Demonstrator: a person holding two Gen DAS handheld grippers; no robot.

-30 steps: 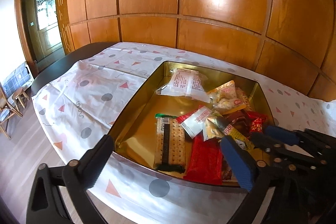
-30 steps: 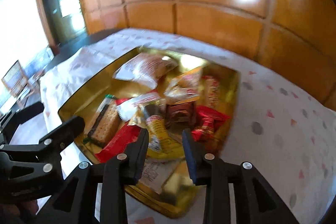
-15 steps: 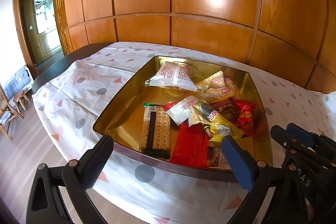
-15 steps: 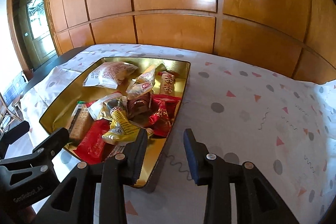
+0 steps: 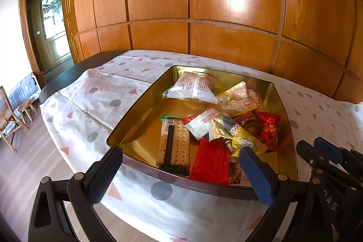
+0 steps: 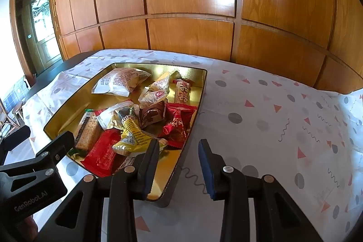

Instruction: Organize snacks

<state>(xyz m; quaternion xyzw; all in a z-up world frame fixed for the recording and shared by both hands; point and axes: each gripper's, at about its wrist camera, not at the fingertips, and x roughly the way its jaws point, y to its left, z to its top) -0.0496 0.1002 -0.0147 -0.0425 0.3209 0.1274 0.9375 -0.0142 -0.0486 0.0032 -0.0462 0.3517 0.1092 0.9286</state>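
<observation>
A gold tin tray point(image 5: 145, 119) point(image 6: 199, 83) sits on the patterned tablecloth and holds several wrapped snacks: a white packet point(image 5: 192, 85) point(image 6: 120, 82) at the back, a cracker pack point(image 5: 173, 142) point(image 6: 89, 132), a red packet point(image 5: 212, 161) point(image 6: 102, 154), a yellow wrapper point(image 5: 246, 140) point(image 6: 133, 135) and red candies point(image 5: 270, 128) point(image 6: 177, 121). My left gripper point(image 5: 179, 174) is open wide and empty, just short of the tray's near rim. My right gripper point(image 6: 178, 168) is open and empty, over the tray's near right corner.
The tablecloth point(image 6: 272, 117) stretches right of the tray. A wooden panelled wall point(image 5: 226, 15) stands behind the table. A door point(image 5: 50, 22), a chair point(image 5: 9, 119) and a stool point(image 5: 26, 106) are at the left beyond the table edge.
Both grippers pulled back from the tray a second ago, the right one also swinging right; in the last half second both edged closer. Both stay open and empty. The snacks have not moved.
</observation>
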